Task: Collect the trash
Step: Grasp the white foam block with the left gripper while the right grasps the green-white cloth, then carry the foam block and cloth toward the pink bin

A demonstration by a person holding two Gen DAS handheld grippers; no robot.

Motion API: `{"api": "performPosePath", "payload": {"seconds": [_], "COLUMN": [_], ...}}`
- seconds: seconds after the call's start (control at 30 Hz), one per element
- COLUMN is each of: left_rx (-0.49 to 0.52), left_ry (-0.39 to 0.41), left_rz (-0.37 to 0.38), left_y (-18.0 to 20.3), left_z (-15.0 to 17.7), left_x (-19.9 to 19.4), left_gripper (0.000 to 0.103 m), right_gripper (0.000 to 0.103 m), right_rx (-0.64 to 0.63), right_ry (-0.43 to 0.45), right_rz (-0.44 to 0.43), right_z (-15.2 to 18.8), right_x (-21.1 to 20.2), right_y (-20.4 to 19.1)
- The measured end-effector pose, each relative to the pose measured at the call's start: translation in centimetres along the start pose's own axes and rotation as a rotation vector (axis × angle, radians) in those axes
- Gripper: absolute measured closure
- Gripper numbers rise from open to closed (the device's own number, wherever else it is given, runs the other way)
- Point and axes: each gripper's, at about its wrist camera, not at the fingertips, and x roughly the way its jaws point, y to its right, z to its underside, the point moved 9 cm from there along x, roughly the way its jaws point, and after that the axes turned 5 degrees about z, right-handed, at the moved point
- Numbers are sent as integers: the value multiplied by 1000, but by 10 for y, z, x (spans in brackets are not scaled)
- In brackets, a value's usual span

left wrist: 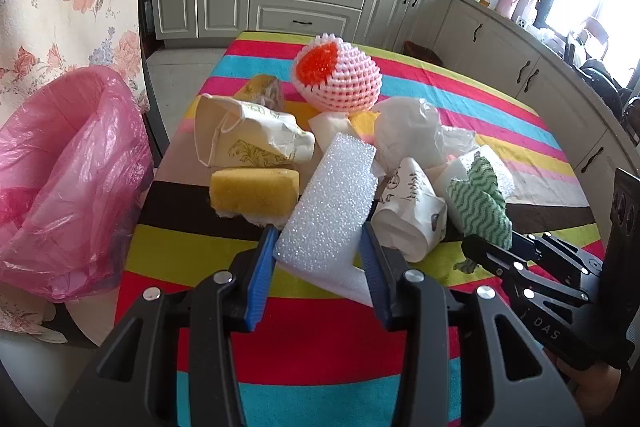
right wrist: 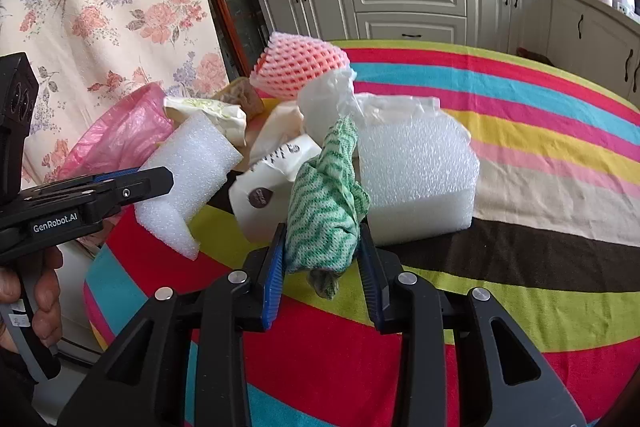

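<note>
A: Left gripper [left wrist: 320, 251]?
B: Jaws clamped on white foam block [left wrist: 332, 203], tilted, near the tabletop's [left wrist: 320, 347] front edge, beside yellow sponge [left wrist: 254, 191].
A: Right gripper [right wrist: 322, 255]?
B: Jaws pinched on green zigzag cloth [right wrist: 326, 203], against bubble-wrap block [right wrist: 416, 179].
A: Receptacle?
B: Pink bag-lined bin [left wrist: 68, 179], off the tabletop's left edge.

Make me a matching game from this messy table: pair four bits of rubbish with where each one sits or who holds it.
Things:
1. white foam block
2. green zigzag cloth
3. yellow sponge
4. pink plastic bag

Places:
A. off the table's left edge
B. in the right hand-held gripper
C. lying on the striped tablecloth
D. in the left hand-held gripper

Pairs: 1-D, 2-B, 3-C, 4-A
</note>
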Motion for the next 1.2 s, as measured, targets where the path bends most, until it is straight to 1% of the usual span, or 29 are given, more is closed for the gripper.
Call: {"api": "performPosePath", "payload": {"seconds": [0.33,0.6,0.83,1.2], "left_rx": [-11,-36,-83,-175], "left_ry": [91,160,225,337], "left_rz": [10,-9,-52,-152], "left_y": [1,-17,-52,-132], "left_z": [-13,-27,-36,-44], "left_x": [-45,-79,-111,-167], "left_gripper": [62,62,62,62], "right_gripper": [70,70,70,70], "right_rx": [-5,-19,-46,-126], "right_ry": [62,105,132,163], "right_rz": [18,23,13,-31], "right_z": [-16,-32,-50,-87], "right_x": [-32,-50,-55,-51], "right_y": [1,-6,-25,-83]}}
